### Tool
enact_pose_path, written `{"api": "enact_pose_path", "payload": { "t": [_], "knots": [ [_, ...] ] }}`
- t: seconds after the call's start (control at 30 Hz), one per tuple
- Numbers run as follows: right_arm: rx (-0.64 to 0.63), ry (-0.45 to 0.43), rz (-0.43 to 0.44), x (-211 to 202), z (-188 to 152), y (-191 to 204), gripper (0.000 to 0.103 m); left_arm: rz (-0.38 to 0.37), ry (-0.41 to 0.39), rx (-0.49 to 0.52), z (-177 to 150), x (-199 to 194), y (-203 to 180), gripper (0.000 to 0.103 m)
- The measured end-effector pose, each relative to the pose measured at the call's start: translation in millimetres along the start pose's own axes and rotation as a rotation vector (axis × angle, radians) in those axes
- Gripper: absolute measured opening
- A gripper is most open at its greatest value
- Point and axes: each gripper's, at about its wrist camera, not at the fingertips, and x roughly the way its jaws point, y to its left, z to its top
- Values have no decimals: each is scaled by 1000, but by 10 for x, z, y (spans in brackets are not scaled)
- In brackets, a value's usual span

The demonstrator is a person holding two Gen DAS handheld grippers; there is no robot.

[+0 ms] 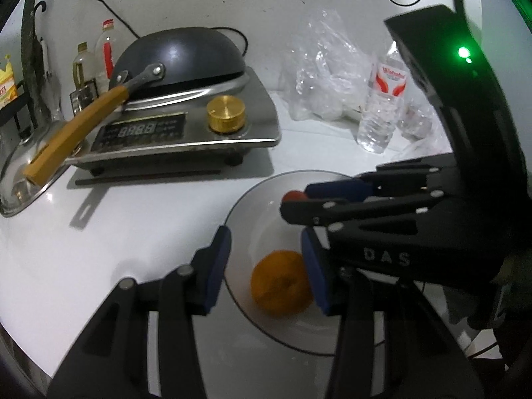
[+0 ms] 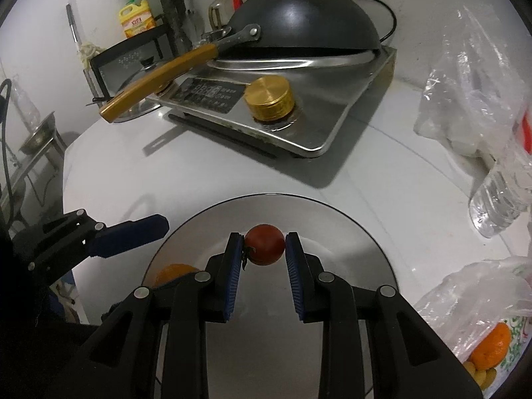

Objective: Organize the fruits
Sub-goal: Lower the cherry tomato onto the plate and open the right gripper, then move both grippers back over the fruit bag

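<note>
A grey plate (image 1: 246, 206) lies on the white counter, also in the right wrist view (image 2: 349, 232). An orange (image 1: 281, 287) lies in it; my left gripper (image 1: 267, 269) is open with its blue pads on either side of the orange, not touching. My right gripper (image 2: 264, 247) is shut on a small red tomato (image 2: 265, 244) and holds it over the plate. That gripper and the tomato (image 1: 294, 195) show from the side in the left wrist view. The orange (image 2: 174, 271) is partly hidden behind my right gripper's fingers.
An induction cooker (image 2: 299, 123) with an upturned black wok (image 2: 309, 23) and brass knob (image 2: 269, 98) stands behind the plate. A water bottle (image 1: 382, 99) and clear plastic bags (image 1: 326, 66) are at the right. A bag with more fruit (image 2: 488, 349) lies at the near right.
</note>
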Motion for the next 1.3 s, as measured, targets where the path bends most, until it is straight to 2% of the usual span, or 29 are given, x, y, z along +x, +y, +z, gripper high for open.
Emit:
{"api": "enact_pose_path", "payload": {
  "t": [0.23, 0.57, 0.7, 1.0, 1.2, 1.3],
  "knots": [
    [11, 20, 42, 32, 23, 87, 29, 4, -12, -21, -63, -129, 78, 46],
    [7, 33, 60, 80, 39, 210, 29, 41, -4, -60, -172, -256, 213, 46],
    [9, 22, 55, 32, 39, 226, 35, 51, -7, -68, -194, -309, 230, 46],
    [24, -33, 8, -324, -3, 158, 35, 52, -22, -72, -188, -404, 169, 46],
    [46, -65, -20, -624, -153, 58, 35, 42, -35, -52, -170, -486, -34, 47],
    [57, -78, -34, -757, -236, 1, 35, 33, -48, -44, -162, -546, -151, 50]
  ]
}}
